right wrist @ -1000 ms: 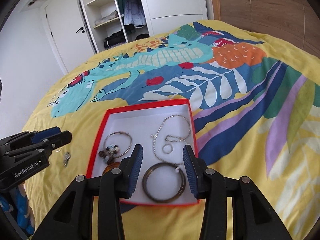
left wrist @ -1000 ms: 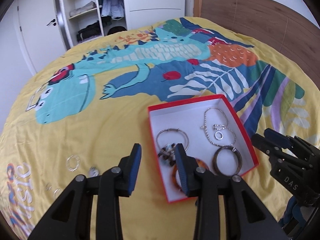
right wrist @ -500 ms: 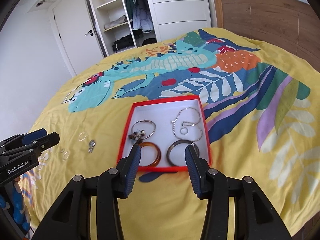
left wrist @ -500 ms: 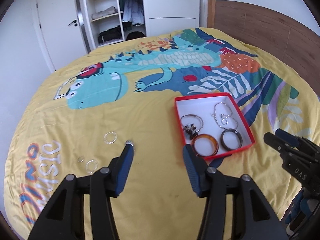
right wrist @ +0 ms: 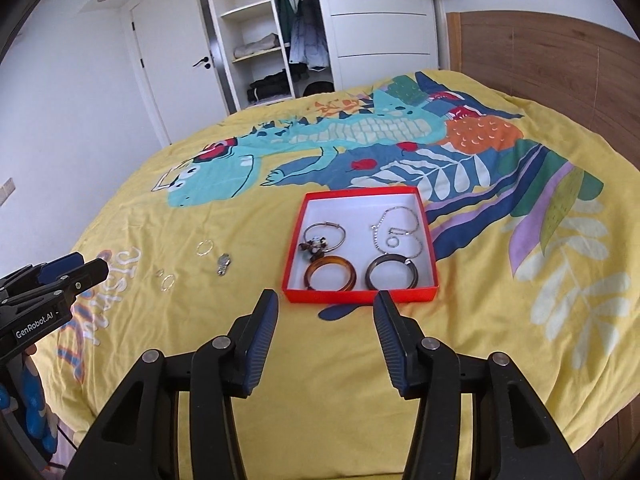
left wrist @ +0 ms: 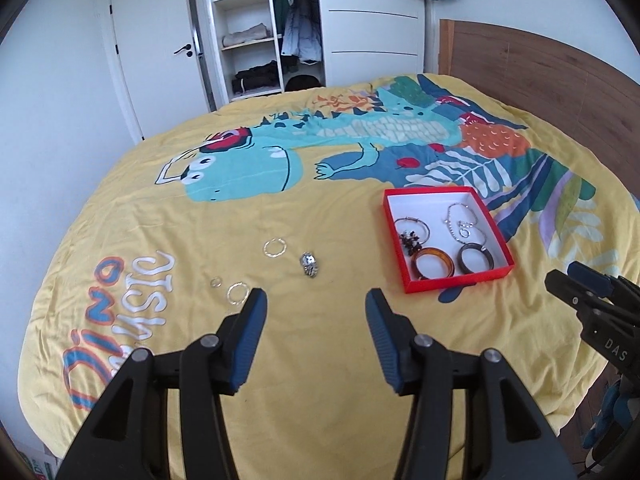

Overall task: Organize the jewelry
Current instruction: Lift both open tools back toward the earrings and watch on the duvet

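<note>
A red box (left wrist: 456, 282) (right wrist: 360, 294) with a white inside lies on the yellow bedspread. In it are an amber bangle (left wrist: 433, 263) (right wrist: 330, 274), a dark bangle (left wrist: 476, 258) (right wrist: 392, 273), a thin beaded bracelet (right wrist: 322, 238) and a silver chain (right wrist: 396, 226). Loose on the spread to its left lie a watch (left wrist: 309, 264) (right wrist: 223, 263), a silver hoop (left wrist: 275, 247) (right wrist: 205, 247), another hoop (left wrist: 237, 293) (right wrist: 167, 281) and a tiny ring (left wrist: 216, 282). My left gripper (left wrist: 314, 310) is open and empty, held above the spread. My right gripper (right wrist: 325, 310) is empty too, its jaws opening, just short of the box.
A wooden headboard (left wrist: 560, 76) runs along the right side of the bed. Behind the bed stand a white wardrobe (left wrist: 372, 20) with open shelves and hanging clothes, and a white door (left wrist: 152, 60). Each gripper shows at the edge of the other's view.
Both grippers have pulled back and up from the box, which now looks smaller and farther. The left jaws have spread wider, and the amber bangle lies free in the box.
</note>
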